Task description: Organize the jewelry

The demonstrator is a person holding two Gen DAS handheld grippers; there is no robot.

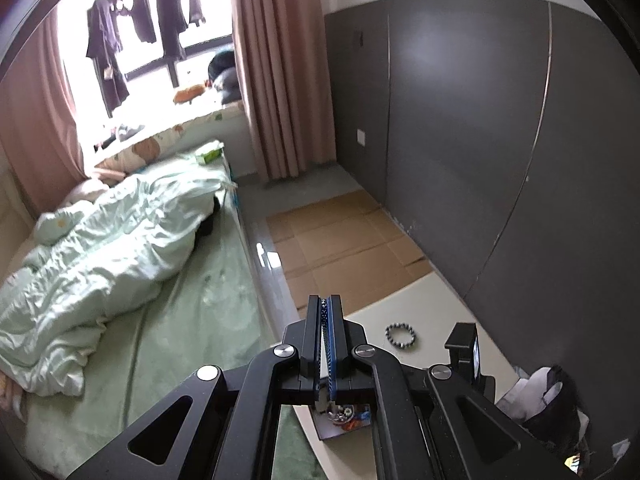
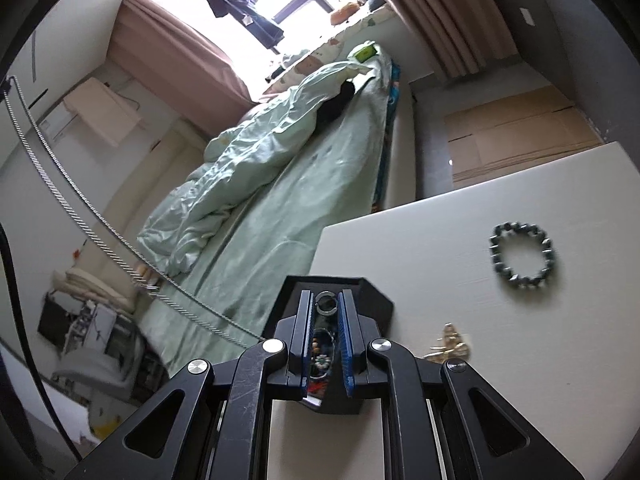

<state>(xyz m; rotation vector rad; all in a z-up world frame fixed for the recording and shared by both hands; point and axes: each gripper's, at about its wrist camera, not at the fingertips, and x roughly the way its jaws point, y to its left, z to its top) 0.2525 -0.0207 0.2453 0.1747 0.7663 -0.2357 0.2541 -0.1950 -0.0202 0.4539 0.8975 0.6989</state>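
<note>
Jewelry box [image 2: 372, 300] sits open beneath the spread right tongs [image 2: 327, 304]; left tongs [image 1: 325, 304] pinch beads lifted for stowing; beaded bracelet [image 2: 522, 255] awaits on the counter [image 2: 440, 240].

One beaded bracelet [image 2: 523, 255], one silver chain [image 2: 80, 196], one gold ornament [image 2: 448, 346], one black box [image 2: 344, 292].

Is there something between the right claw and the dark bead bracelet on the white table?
Nothing visible blocks it. The dark bead bracelet lies alone on the white table, ahead and right of the right claw. The gold piece lies nearer, off the direct line.
</note>
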